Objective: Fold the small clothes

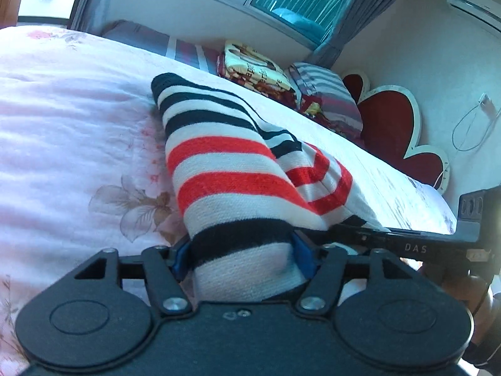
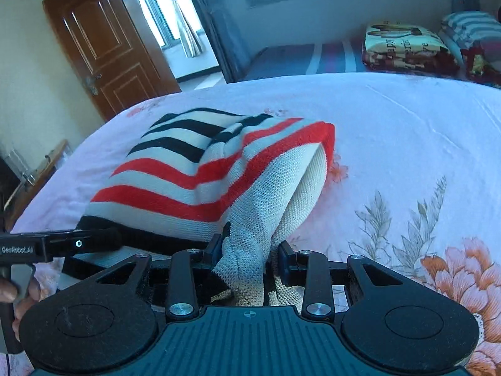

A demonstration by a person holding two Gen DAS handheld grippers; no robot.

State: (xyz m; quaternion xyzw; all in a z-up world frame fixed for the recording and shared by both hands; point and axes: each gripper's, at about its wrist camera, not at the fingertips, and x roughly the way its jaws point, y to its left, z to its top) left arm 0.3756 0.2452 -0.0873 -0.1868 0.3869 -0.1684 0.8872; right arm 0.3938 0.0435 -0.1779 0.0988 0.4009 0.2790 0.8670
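A knit sweater (image 1: 219,163) with red, black and white stripes lies folded over on the pink flowered bed cover (image 1: 62,109). Its near black-and-white hem is bunched between the blue pads of my left gripper (image 1: 241,257) and fills the gap from pad to pad. In the right wrist view the same sweater (image 2: 194,169) shows its pale inner side at the right edge. A gathered white part of it sits between the fingers of my right gripper (image 2: 250,250), which is shut on it. Each gripper appears beside the other: the right (image 1: 407,244) and the left (image 2: 62,244).
Folded blankets (image 1: 256,69) (image 2: 404,47) are stacked at the far side of the bed, near a red heart-shaped headboard (image 1: 391,125). A brown door (image 2: 103,44) stands at the left. A person's hand (image 2: 12,291) holds the left gripper's handle. The bed cover (image 2: 407,125) stretches to the right.
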